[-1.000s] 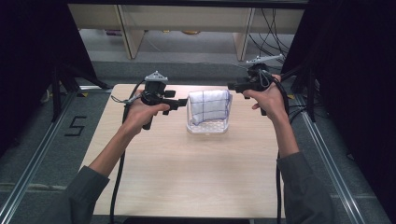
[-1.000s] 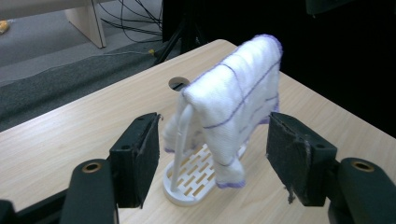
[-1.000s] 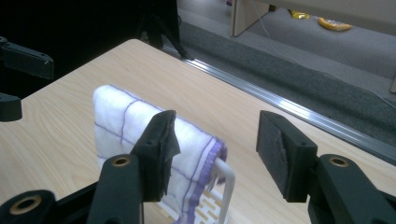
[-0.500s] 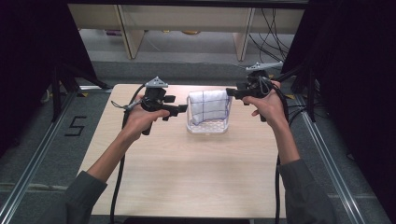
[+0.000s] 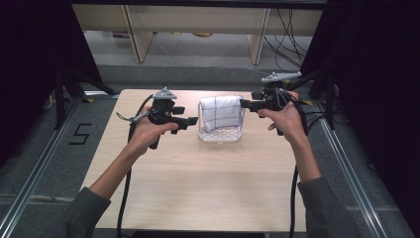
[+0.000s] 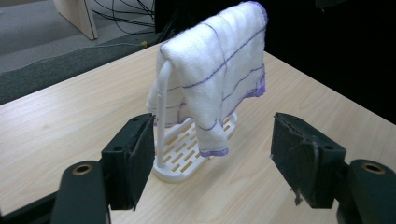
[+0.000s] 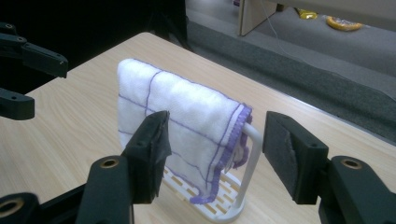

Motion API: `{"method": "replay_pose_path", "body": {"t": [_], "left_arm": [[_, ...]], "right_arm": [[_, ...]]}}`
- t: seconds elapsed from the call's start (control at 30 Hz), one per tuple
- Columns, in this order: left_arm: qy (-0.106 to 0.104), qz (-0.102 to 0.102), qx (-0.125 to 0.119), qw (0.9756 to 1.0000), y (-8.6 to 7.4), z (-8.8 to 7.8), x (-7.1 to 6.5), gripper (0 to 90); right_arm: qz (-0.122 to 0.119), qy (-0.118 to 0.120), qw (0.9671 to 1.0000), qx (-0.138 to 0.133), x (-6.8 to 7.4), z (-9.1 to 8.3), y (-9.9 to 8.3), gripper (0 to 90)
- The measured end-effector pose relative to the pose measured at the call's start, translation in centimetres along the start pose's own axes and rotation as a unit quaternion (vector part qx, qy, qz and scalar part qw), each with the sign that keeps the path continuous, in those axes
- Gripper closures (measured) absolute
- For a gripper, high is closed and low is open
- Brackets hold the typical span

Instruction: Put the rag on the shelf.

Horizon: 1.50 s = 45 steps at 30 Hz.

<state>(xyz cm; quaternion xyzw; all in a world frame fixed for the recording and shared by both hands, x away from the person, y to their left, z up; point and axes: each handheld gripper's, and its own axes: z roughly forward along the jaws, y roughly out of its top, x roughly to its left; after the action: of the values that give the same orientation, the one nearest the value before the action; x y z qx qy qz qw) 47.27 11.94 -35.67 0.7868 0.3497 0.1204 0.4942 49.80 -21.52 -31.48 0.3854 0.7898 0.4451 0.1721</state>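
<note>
A white towel (image 5: 221, 111) with thin purple lines hangs over the bar of a white rack (image 5: 220, 136) with a slotted base, at the table's far middle. My left gripper (image 5: 194, 120) is level just left of the rack, open, its jaws having just been opening. In the left gripper view, towel (image 6: 219, 60) and rack post (image 6: 161, 112) stand beyond the gripper (image 6: 212, 123), untouched. My right gripper (image 5: 242, 104) points at the towel's right end, open, also just opening. In the right gripper view, the towel's hemmed end (image 7: 182, 112) and rack (image 7: 250, 154) lie ahead of the gripper (image 7: 217, 121), pads apart from them.
The light wooden table (image 5: 198, 188) has dark floor and metal rails on both sides. Wooden shelving legs and cables stand beyond the far edge. The left gripper (image 7: 28, 81) shows at the left edge of the right gripper view.
The right gripper has drifted slightly toward the near side. The left hand, towel and rack stay where they were.
</note>
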Motion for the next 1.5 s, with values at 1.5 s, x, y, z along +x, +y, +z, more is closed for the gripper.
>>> {"method": "replay_pose_path", "body": {"t": [1.5], "left_arm": [[-0.038, 0.019, 0.003, 0.9991, -5.5, -1.6, -2.8, 26.2]], "right_arm": [[0.007, 0.035, 0.9993, -0.003, 3.1, 0.2, -5.3, 31.4]]}}
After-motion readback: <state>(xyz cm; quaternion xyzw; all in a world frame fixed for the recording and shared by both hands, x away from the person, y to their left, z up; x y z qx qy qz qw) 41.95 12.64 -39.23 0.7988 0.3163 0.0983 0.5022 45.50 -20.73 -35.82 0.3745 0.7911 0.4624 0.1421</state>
